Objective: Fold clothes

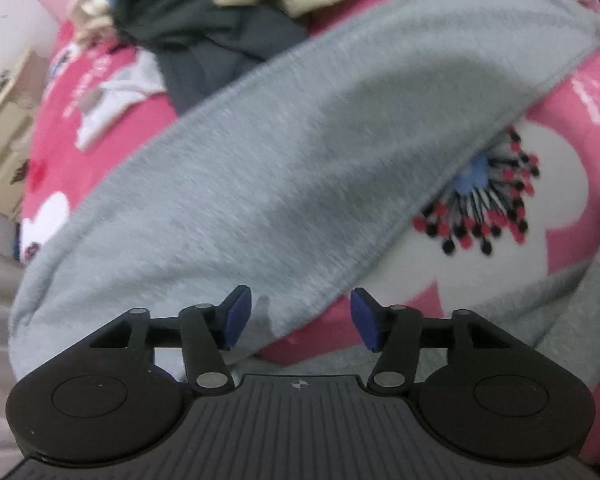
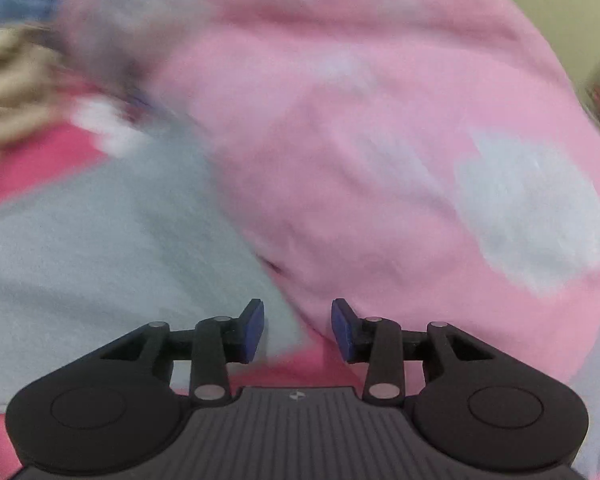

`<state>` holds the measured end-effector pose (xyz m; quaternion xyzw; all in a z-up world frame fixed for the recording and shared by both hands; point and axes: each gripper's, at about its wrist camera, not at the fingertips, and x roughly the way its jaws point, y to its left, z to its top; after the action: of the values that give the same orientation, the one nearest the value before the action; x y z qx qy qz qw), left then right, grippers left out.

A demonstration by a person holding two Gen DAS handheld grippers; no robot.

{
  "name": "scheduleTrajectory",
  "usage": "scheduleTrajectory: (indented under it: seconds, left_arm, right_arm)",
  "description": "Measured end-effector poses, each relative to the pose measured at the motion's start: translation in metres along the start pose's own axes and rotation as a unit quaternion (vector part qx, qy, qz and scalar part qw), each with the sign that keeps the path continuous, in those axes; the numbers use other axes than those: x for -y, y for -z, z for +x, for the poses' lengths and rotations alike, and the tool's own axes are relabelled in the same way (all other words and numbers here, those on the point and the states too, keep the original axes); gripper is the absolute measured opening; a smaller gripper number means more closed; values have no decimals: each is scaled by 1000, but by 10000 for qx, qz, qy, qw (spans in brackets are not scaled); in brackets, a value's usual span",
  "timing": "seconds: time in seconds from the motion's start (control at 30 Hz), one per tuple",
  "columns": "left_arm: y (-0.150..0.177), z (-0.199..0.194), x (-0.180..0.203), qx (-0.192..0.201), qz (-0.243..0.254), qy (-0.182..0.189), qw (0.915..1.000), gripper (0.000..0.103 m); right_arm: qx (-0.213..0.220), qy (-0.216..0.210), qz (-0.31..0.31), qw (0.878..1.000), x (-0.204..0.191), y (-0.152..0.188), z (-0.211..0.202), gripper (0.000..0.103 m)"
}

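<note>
My left gripper (image 1: 300, 318) stands apart, blue pads (image 1: 236, 316) clear, nothing pinched. Just beyond it the grey fleece garment (image 1: 300, 160) lies as a long diagonal band on the pink flowered blanket (image 1: 500, 240). Past the garment's far edge, a heap of dark and beige clothes (image 1: 228, 12). My right gripper (image 2: 298, 330) also parted, narrower, empty, over the garment's edge (image 2: 100, 240) where a pale pink fleece (image 2: 380, 120) lies beside it; view blurred
</note>
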<state>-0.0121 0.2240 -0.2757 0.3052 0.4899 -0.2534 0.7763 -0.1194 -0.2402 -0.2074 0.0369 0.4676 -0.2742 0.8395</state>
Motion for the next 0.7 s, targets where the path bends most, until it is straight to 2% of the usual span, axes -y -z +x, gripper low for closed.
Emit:
scheduleTrajectory:
  seconds: [0.07, 0.13, 0.2, 0.23, 0.27, 0.3, 0.37, 0.4, 0.47, 0.5, 0.53, 0.57, 0.6, 0.67, 0.7]
  left_arm:
    - [1, 9, -8, -120, -426, 41, 9990, 59]
    - [6, 19, -13, -460, -867, 193, 9950, 59]
    - [15, 9, -15, -507, -1051, 65, 9932, 59]
    - [21, -2, -15, -470, -1128, -33, 9925, 59]
    - [27, -16, -15, -391, -1201, -106, 9919, 59]
    - [34, -28, -15, -312, -1277, -163, 9912, 60]
    - [53, -51, -12, -196, -1509, -104, 9883, 63]
    - [61, -57, -9, -201, -1645, 11, 9862, 64]
    - [76, -63, 1, -304, -1935, 310, 9801, 64]
    - [82, -64, 8, -381, -2087, 475, 9761, 64]
    - [86, -63, 15, -448, -2257, 634, 9711, 64]
    - [90, -63, 23, -511, -2455, 837, 9644, 64]
    - [94, -62, 31, -569, -2659, 1028, 9568, 64]
    - [100, -61, 42, -667, -3119, 1357, 9380, 64]
    - [101, -59, 46, -738, -3391, 1544, 9250, 64]
  right_arm:
    - [251, -679, -549, 9959, -35, -8, 4, 39]
    - [50, -1092, -921, 9897, -70, -16, 31, 38]
    - [-383, -685, -1121, 9906, -86, -19, 73, 40]
    - [-379, -600, -926, 9932, -76, -22, 82, 43]
    - [-355, -449, -692, 9960, -66, -26, 86, 42]
    - [-298, -188, -392, 9986, -52, -33, 81, 38]
    - [10, 102, -143, 9998, -27, -37, 58, 41]
    - [145, 31, -127, 9998, -17, -36, 45, 41]
    - [27, -881, -442, 9951, -10, -25, 18, 41]
    - [-126, -1441, -800, 9862, -12, -16, 3, 43]
    - [-289, -1990, -1190, 9723, -16, -5, -12, 47]
    - [-476, -2517, -1625, 9529, -22, 9, -27, 56]
    - [-674, -2960, -1993, 9317, -29, 24, -39, 59]
    - [-1050, -3443, -2590, 8963, -43, 52, -54, 61]
    - [-1199, -3572, -2856, 8812, -48, 67, -60, 63]
